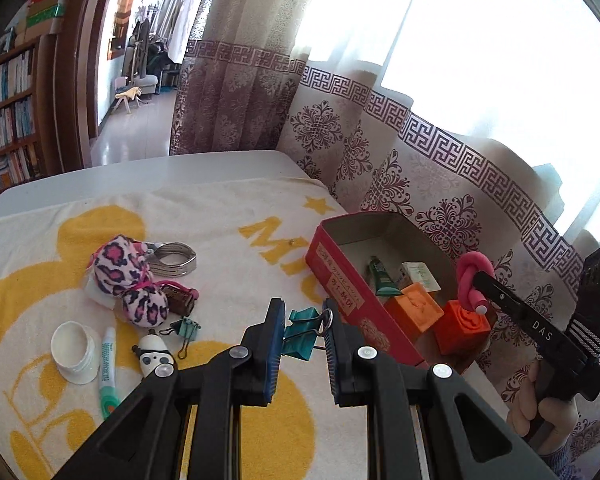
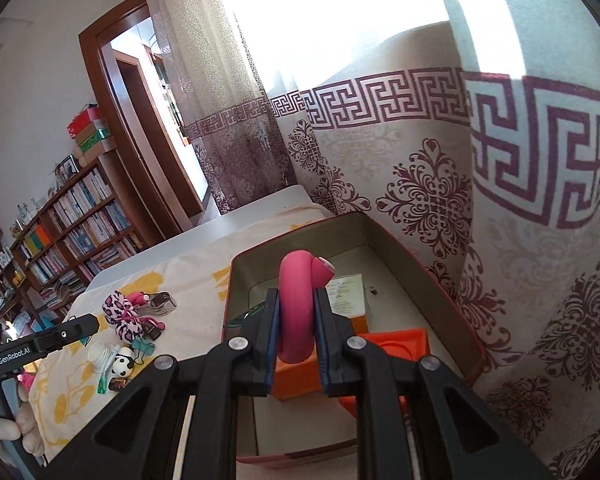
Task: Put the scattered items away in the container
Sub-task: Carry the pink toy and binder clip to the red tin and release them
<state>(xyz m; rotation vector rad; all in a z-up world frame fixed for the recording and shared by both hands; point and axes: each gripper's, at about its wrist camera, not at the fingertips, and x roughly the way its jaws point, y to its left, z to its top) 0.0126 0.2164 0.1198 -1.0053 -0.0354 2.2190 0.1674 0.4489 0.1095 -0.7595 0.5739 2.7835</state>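
Two claws, each loaded. Left claw (image 1: 303, 334): jaws closed partway on a teal clip (image 1: 302, 332), pinched by its folded body with one wire handle (image 1: 327, 319) against the right pad; it hangs above the towel (image 1: 228, 208), just short of the box (image 1: 340, 288) wall at 2 o'clock. Right claw (image 2: 296, 330): jaws clamped on a pink curler (image 2: 298, 308), a bent foam loop held over the box interior above the orange blocks (image 1: 420, 312).

Contents already in the box: a green tube (image 1: 382, 276) and a white carton (image 1: 418, 274) towards its 12 o'clock end, with the blocks at the near end.

Remaining on the towel, at 9 o'clock from the left claw: leopard scrunchie (image 1: 118, 262), metal clip (image 1: 176, 258), a second binder clip (image 1: 188, 328), panda (image 1: 152, 354), white cap (image 1: 74, 350), pen (image 1: 107, 364).

Risks, as judged:
- The curler is springy; released high, it may bounce off a block and over the low wall towards the curtain (image 2: 440, 200).
- The teal clip is gripped off-centre; it may swivel or slip before it crosses the wall, or its handle may catch on the rim.
- Both claws converge on one box; the left may strike the right claw (image 1: 500, 292), or nudge the box off the counter (image 1: 140, 168) edge, near which it seems to sit.
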